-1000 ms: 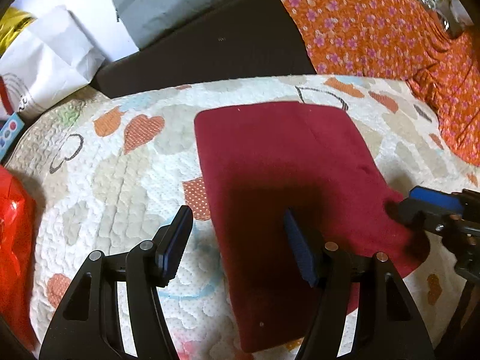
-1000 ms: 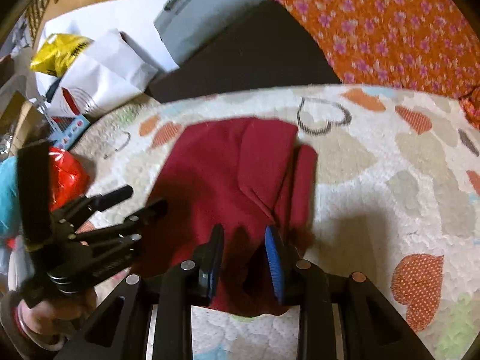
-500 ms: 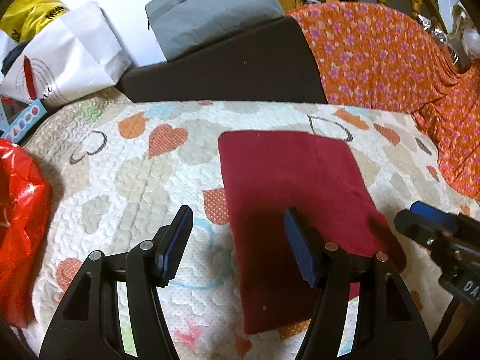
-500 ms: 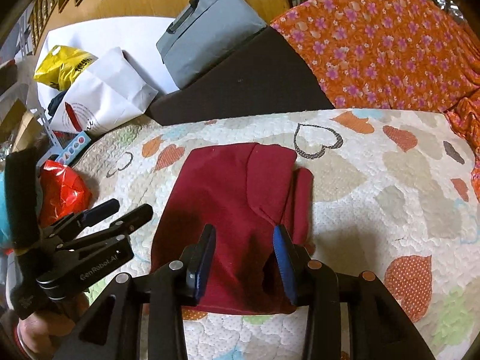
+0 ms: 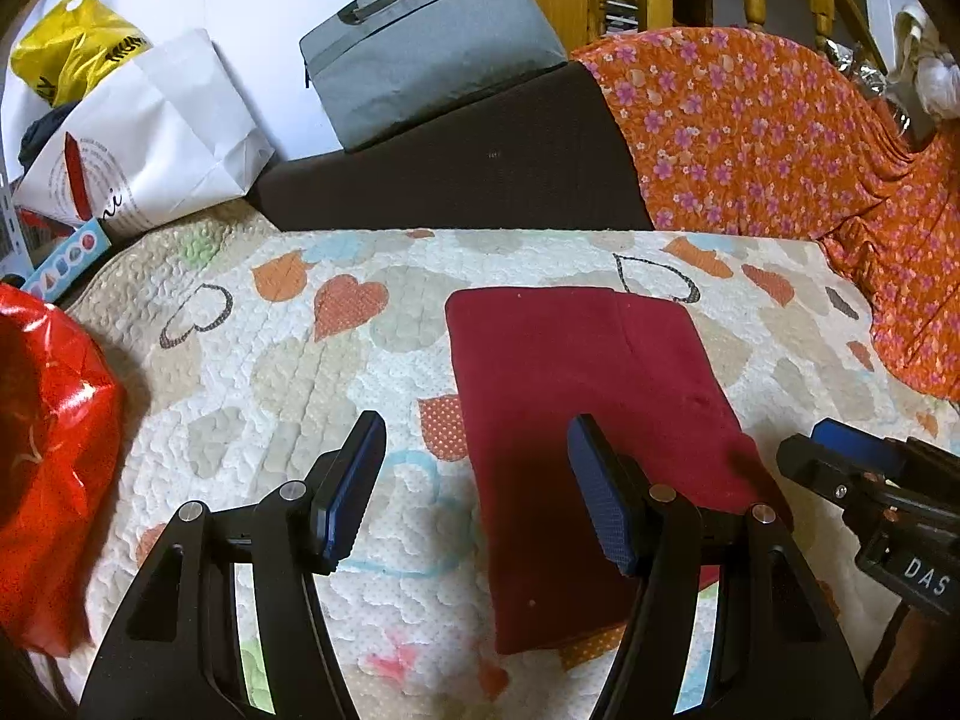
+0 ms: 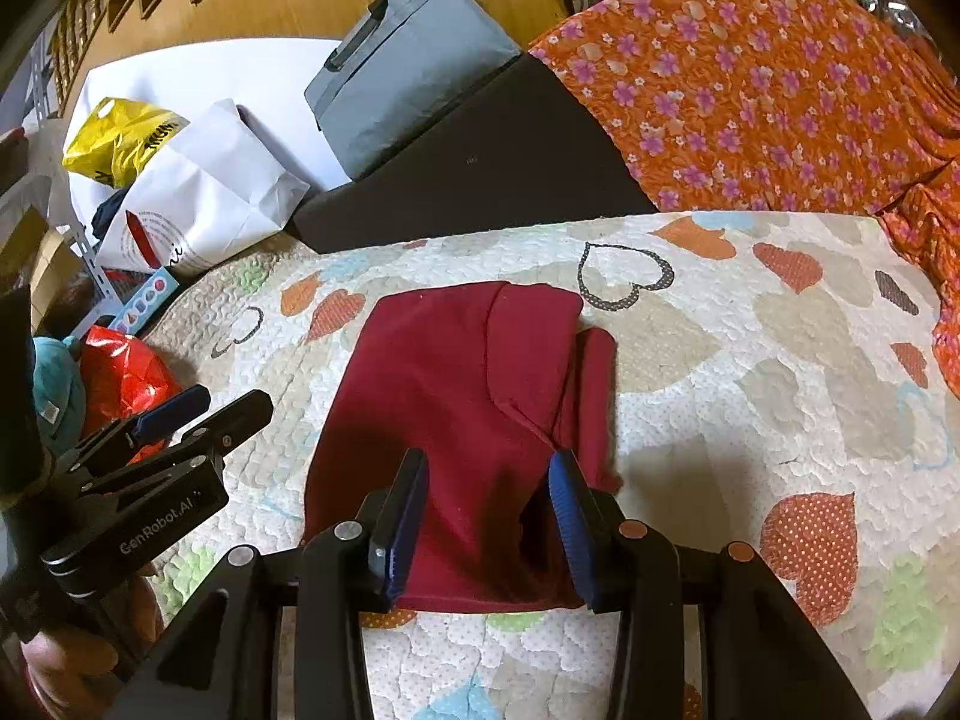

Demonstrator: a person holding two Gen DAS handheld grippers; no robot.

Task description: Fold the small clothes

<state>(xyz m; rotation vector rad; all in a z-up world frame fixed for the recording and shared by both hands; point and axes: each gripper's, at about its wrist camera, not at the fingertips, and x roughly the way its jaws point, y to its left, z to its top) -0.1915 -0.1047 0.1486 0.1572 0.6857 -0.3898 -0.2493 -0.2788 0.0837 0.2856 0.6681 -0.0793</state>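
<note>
I'm looking down over the heart-print quilt [image 5: 252,384], which spreads wide in front of both cameras, with the orange floral cover [image 6: 750,96] heaped along its far right side and a dark cushion [image 5: 456,174] along its far edge. The dark red garment [image 6: 456,396] lies flat near the middle of the quilt, already folded into a narrow rectangle whose long axis runs away from me, near end toward the grippers. On its right a second layer or sleeve [image 6: 591,396] sticks out slightly. My right gripper [image 6: 489,519] hovers squarely over the near end, fingers spread moderately and holding nothing. My left gripper [image 5: 477,483] sits off to the left, fingers wide apart and empty, only its right finger [image 5: 600,504] over the cloth's left edge. I judge the right one nearer for picking up the near edge and folding it toward the far end. Bare quilt lies to the left and right; the red plastic bag [image 5: 42,456] crowds the far left.
</note>
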